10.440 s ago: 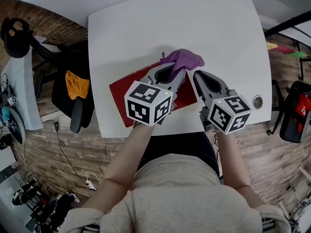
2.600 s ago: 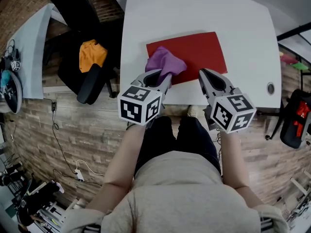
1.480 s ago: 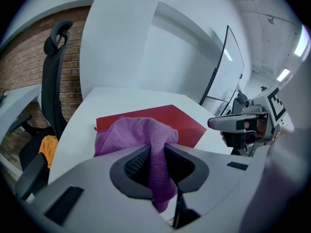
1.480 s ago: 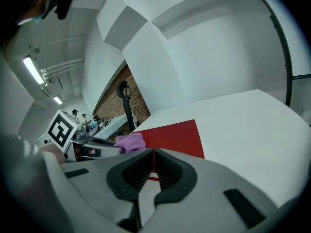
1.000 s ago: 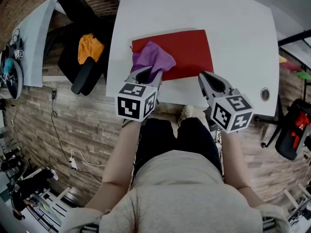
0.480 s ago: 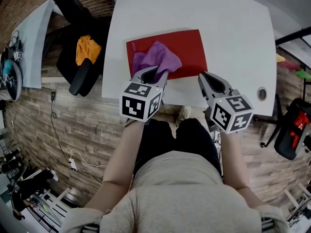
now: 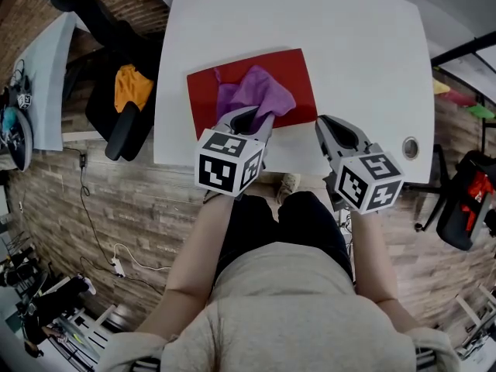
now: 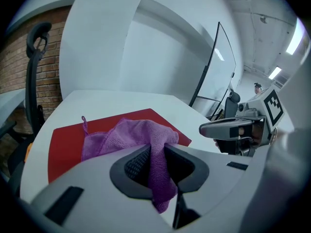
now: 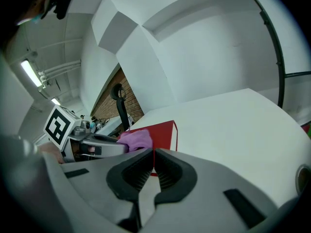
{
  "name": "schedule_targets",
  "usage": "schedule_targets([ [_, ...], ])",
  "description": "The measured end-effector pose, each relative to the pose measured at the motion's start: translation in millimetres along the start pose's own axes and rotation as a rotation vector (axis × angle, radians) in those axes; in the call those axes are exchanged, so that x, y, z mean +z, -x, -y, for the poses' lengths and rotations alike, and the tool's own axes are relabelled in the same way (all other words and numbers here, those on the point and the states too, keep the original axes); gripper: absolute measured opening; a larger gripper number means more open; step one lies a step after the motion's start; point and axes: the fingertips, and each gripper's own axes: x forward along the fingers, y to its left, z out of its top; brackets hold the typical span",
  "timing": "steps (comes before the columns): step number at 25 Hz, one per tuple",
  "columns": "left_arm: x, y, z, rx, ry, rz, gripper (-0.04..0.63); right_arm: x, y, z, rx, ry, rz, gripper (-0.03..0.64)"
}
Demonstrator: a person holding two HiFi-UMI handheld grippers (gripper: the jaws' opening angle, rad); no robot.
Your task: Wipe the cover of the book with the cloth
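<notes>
The book, red-covered, lies flat in the upper centre-left of my head view, near the table's front edge. The purple cloth sits bunched on the right half of its cover, and a small loop pokes out at the cloth's left corner. My left gripper has its jaws clamped on the cloth's near end. In the left gripper view a strip of the fabric hangs down between the pads while the rest spreads forward over the red cover.

My right gripper is just right of the book's near corner, over the bare table. Its jaws are pressed together with nothing between them. I cannot tell whether its tip touches the surface.

The white table fills the top of the head view, with a round metal grommet near its right edge. At the left stands a black chair with something orange on it, over a brick-pattern floor.
</notes>
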Motion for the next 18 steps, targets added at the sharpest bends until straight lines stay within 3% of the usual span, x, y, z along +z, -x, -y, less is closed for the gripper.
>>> schedule_targets([
  [18, 24, -34, 46, -0.085, -0.036, 0.012, 0.08, 6, 15, 24, -0.021, -0.014, 0.02, 0.023],
])
